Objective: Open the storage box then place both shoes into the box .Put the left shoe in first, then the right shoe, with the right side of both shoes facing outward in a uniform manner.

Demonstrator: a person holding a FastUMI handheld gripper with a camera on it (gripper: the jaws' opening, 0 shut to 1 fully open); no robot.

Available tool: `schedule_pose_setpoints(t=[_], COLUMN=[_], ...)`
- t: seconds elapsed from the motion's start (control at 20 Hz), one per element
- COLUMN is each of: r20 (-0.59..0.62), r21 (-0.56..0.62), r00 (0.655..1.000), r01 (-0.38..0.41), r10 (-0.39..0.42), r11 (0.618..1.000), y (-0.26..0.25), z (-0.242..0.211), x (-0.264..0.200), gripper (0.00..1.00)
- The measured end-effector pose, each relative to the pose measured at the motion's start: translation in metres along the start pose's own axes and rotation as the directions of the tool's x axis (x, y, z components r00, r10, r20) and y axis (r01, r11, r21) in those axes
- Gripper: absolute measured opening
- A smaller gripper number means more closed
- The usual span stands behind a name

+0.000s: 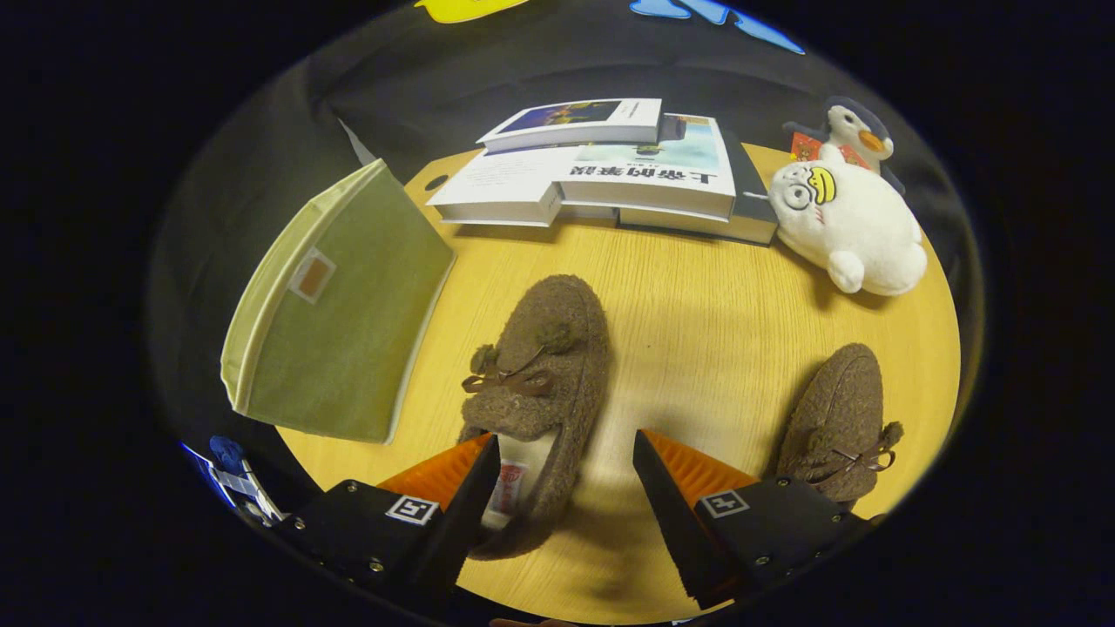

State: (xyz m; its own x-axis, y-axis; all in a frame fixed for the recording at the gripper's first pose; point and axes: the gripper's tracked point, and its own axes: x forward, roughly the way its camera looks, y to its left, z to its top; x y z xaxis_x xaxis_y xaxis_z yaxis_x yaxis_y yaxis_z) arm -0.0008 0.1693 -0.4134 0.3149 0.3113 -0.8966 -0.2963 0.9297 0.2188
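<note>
Shoes first: the nearer brown fuzzy shoe (540, 383) lies on the wooden surface (697, 305) with its heel end running in between the fingers of the tool (566, 488), toe pointing away and bow on top. The tool is spread wide; one finger sits over or just beside the shoe's heel opening, the other stands apart from it over bare wood, so nothing is pinched.

Whether this is the left shoe I cannot tell for sure, and that matters since the left goes in first. The second shoe (841, 427) rests off to the right side, just past the other finger, toe also pointing away.

Judging by the layout, the step in hand looks like either picking up this shoe or going to the box. The green fabric storage box (340, 305) stands at the surface's left border, beside and a bit beyond the near shoe, and appears closed, so opening it should come before any lift.

To grip the shoe well, centre the fingers across the heel collar and close on both side walls, not the soft fleece lining.

Farther back lie stacked books (601, 174), a white plush toy (849, 226) and a penguin plush (858, 126).
</note>
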Motion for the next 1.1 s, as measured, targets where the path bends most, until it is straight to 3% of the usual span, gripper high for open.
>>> schedule_pose_setpoints(t=[0.15, 0.35, 0.45, 0.55, 0.7, 0.75, 0.8, 1.1], r20=[0.004, -0.016, -0.016, -0.017, -0.005, -0.007, -0.012, 0.001], r21=[0.033, 0.099, 0.125, 0.12, 0.12, 0.126, 0.111, 0.087], r00=[0.998, 0.998, 0.999, 1.0, 1.0, 0.999, 0.999, 0.999], r01=[0.062, 0.066, 0.047, 0.008, 0.026, 0.036, 0.045, 0.032], r10=[-0.062, -0.065, -0.045, -0.006, -0.026, -0.035, -0.044, -0.032], r11=[0.998, 0.993, 0.991, 0.993, 0.992, 0.991, 0.993, 0.996], y=[-0.011, -0.014, -0.009, 0.002, 0.002, 0.001, -0.002, 0.008], z=[0.004, 0.005, 0.006, 0.006, 0.01, 0.011, 0.012, 0.02], x=[0.014, 0.027, 0.031, 0.034, 0.032, 0.031, 0.029, 0.003], gripper=[0.91, 0.86, 0.78, 0.61, 0.13, 0.11, 0.03, 0.03])
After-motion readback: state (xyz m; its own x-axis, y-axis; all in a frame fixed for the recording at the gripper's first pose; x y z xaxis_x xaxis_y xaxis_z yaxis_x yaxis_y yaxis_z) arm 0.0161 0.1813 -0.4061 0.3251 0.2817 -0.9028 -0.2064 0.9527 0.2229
